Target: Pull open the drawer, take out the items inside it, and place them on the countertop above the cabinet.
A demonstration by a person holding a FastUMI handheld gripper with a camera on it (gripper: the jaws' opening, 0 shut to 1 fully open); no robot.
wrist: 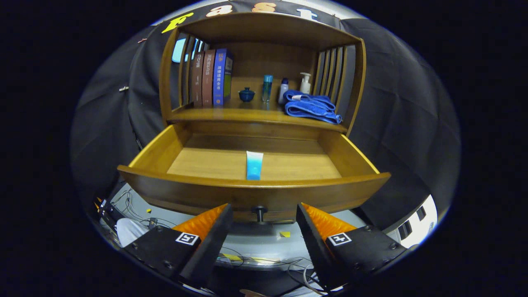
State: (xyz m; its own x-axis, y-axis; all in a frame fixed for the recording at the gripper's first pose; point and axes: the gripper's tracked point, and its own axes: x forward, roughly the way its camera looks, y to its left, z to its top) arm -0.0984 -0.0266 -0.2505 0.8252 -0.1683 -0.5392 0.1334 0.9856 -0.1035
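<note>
Jaws: gripper (262, 214) spread wide, holding nothing; fingers flank the drawer knob (260, 213) without touching it.
Task thing: tube (254, 165), lying flat on the drawer floor, beyond the jaws and above the front panel, almost dead ahead on their centre line.
Long axis: runs straight away from the jaws, front to back; near end just behind the drawer front, pale end farther in.
Key relation: tube sits up and forward from the jaws, so they likely need to lift over the front lip, then close across its narrow width.
Drawer (255, 190): pulled well out, the tube the one item seen inside.
Worktop (255, 116): above and beyond the drawer; bare strip along its front edge for placing.
On worktop: books (211, 77), small lidded cup (246, 94), bottles (284, 87), folded blue towel (312, 106).
Risk: front lip may catch the fingers if the lift is too low.
</note>
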